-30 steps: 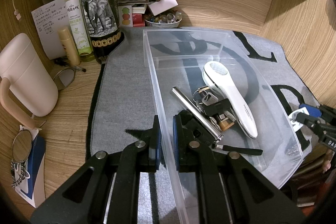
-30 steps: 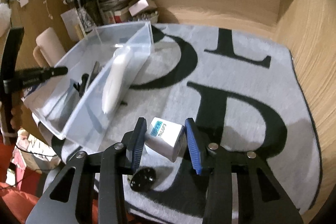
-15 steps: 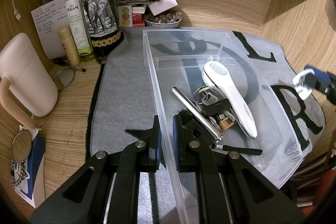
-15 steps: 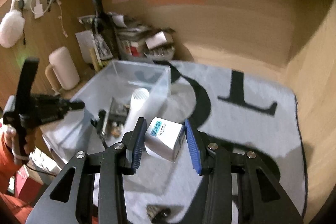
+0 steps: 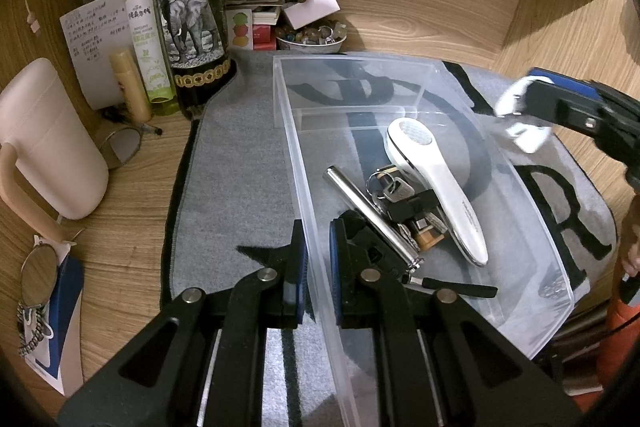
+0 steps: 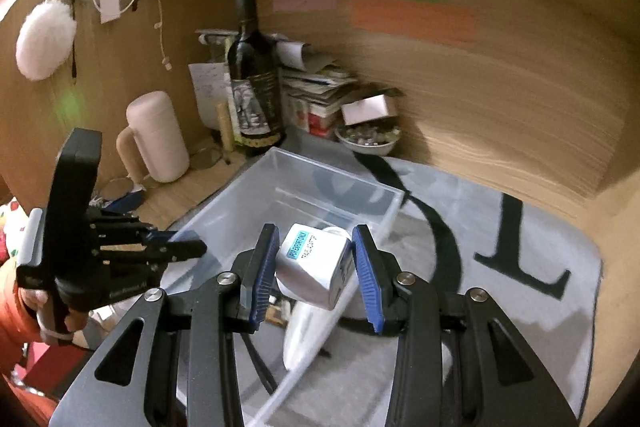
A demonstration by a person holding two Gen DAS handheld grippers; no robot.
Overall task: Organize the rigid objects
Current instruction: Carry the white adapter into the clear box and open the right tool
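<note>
A clear plastic bin [image 5: 532,211] stands on the grey mat. My left gripper [image 5: 318,279] is shut on the bin's near-left wall. Inside lie a white handheld device [image 5: 436,183], a metal pen-like rod [image 5: 372,215], and keys with small dark parts [image 5: 404,203]. My right gripper [image 6: 314,273] is shut on a white travel adapter cube [image 6: 312,269] and holds it in the air above the bin [image 6: 280,195]. It also shows at the right of the left wrist view [image 5: 520,107], over the bin's far-right rim.
A wine bottle [image 5: 188,11], a green spray bottle [image 5: 146,31], a pink mug [image 5: 44,143], papers and a bowl of trinkets [image 5: 312,37] crowd the back left corner. A round mirror [image 5: 38,275] lies at the left. Wooden walls close the back and right.
My right gripper has lifted the adapter off the mat and carried it left to above the bin. My left gripper has stayed clamped on the bin wall.
</note>
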